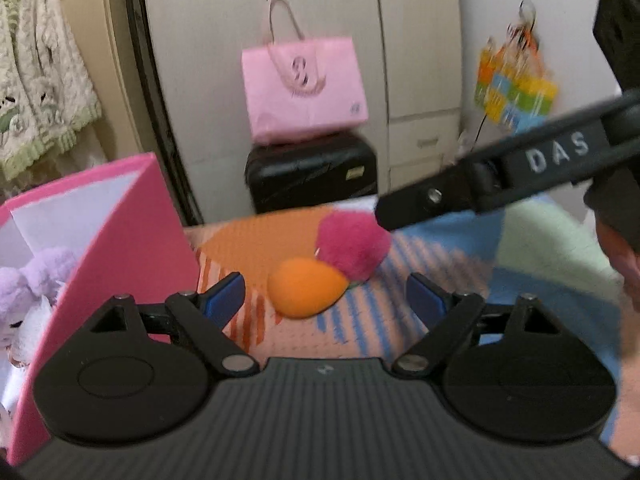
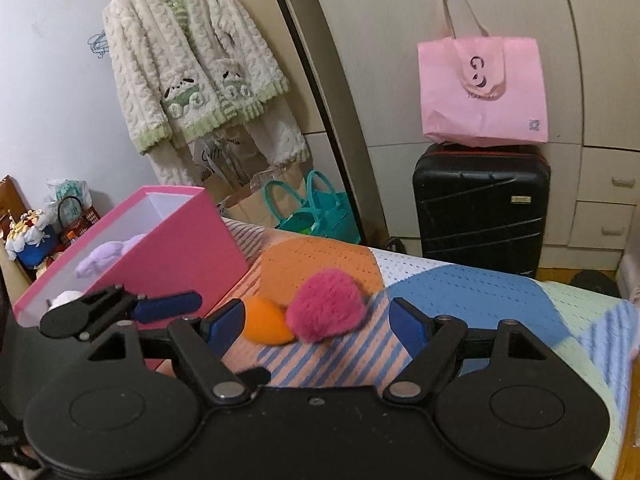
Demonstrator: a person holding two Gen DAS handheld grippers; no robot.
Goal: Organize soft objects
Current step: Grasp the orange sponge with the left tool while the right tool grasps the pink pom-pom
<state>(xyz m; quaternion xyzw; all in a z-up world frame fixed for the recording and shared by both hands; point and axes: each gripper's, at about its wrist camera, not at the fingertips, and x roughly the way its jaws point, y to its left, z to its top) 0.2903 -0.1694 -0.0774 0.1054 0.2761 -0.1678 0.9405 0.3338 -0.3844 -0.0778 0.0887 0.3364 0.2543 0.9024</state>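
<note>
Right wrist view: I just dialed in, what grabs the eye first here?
The fluffy magenta pompom and the orange sponge touching its left side, both lying on the patchwork blanket just ahead of the open right claw. Left of them stands the bright pink box, open on top, with a purple plush toy inside. At the back, a pale pink bag sits on a black suitcase.

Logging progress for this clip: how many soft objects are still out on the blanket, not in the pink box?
2: an orange sponge and a pink pompom, touching, beside the pink box. None look hidden.
</note>
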